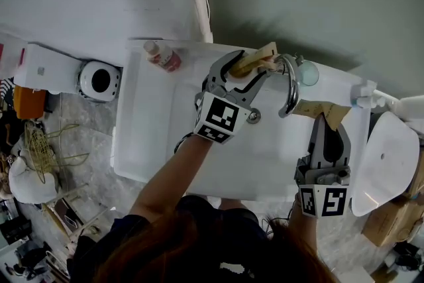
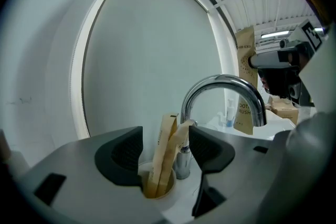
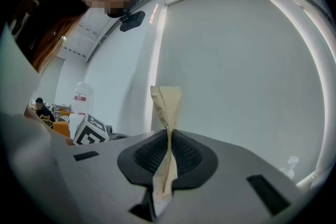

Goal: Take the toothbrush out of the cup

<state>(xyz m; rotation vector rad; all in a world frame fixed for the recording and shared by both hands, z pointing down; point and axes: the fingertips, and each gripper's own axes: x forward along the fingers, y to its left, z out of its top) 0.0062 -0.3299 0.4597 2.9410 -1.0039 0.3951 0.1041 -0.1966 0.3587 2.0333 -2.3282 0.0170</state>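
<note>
If shut carelessly, risks pinching both wrapped toothbrushes (image 2: 159, 157) or tipping cup (image 2: 169, 194) by far faucet (image 2: 226, 84). Holds left claw (image 2: 165, 135) open astride them; grips another paper packet (image 3: 167, 113) in right claw (image 3: 169, 157).

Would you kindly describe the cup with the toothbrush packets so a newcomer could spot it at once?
Start at the white basin and its curved chrome tap. Right beside the tap's base stands a small pale cup; it alone holds upright brown paper packets.
</note>
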